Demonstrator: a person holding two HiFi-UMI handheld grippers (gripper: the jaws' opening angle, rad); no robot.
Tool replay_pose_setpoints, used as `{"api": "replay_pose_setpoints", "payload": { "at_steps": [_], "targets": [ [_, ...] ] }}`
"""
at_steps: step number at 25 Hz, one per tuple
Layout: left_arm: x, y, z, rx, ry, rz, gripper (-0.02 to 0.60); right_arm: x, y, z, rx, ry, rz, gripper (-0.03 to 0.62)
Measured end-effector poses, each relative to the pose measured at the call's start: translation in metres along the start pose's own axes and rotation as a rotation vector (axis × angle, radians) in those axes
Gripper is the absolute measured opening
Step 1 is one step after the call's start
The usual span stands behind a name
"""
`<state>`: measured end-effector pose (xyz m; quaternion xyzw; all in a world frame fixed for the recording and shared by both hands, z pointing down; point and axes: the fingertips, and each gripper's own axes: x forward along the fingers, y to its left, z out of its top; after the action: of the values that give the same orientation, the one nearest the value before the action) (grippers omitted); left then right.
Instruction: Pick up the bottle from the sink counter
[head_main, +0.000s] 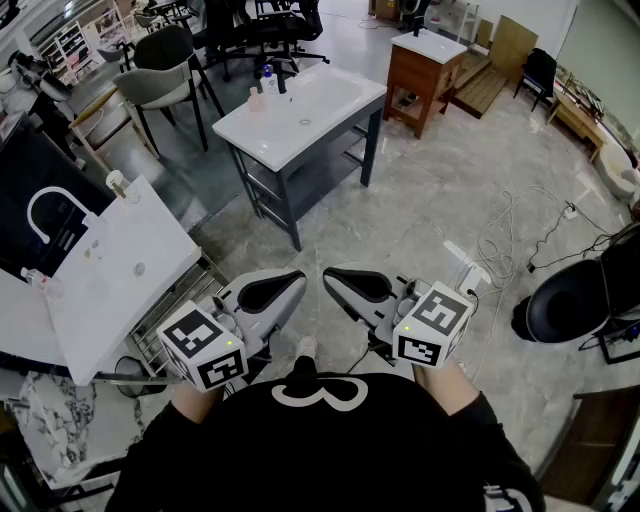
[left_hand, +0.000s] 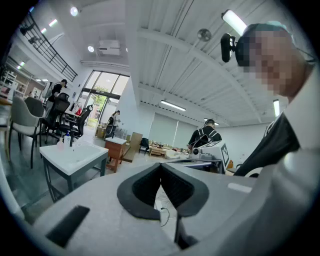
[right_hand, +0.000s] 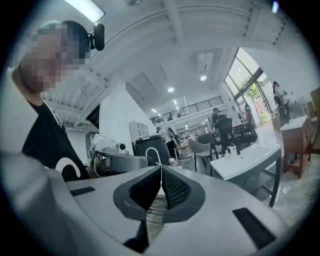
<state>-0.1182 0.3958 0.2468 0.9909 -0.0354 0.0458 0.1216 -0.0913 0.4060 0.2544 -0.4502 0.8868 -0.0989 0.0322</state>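
Close against the person's chest at 6 o'clock, the left gripper (head_main: 296, 279) and right gripper (head_main: 330, 272) sat side by side, each with its jaws pressed together on nothing. Well beyond them, toward 12 o'clock, stood the white sink table (head_main: 355, 95). The bottle (head_main: 268, 78) stood upright at its far rim, beside the dark faucet (head_main: 282, 82). Doing this well would likely mean walking closer first, spreading one gripper's jaws early, then meeting the bottle's body level and square.

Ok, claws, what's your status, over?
Left claw shut, empty. Right claw shut, empty. Bottle upright on sink counter, far ahead. Nothing seen blocking.
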Motion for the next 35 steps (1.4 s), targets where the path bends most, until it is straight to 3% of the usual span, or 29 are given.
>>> {"api": "replay_pose_setpoints", "payload": {
  "at_steps": [4,12,25,32,35],
  "targets": [
    [-0.008,-0.009,-0.009,-0.041,0.0,0.012,0.015,-0.008,0.01,-0.004,-0.006,-0.007,-0.002,0.015],
    [-0.022,-0.013,-0.011,-0.02,-0.031,0.09,0.015,-0.019,0.023,-0.009,-0.017,-0.005,0.007,0.015],
    [-0.016,-0.023,-0.017,0.02,0.009,0.077,0.015,-0.039,0.017,-0.004,0.019,-0.068,-0.053,0.015],
    [-0.008,-0.005,-0.016,0.027,-0.019,0.078,0.015,-0.032,0.001,-0.013,0.004,-0.049,-0.052,0.015],
    [-0.002,0.009,-0.019,-0.003,-0.014,0.075,0.015,-0.027,-0.012,-0.017,0.01,-0.038,-0.066,0.015]
  ]
}}
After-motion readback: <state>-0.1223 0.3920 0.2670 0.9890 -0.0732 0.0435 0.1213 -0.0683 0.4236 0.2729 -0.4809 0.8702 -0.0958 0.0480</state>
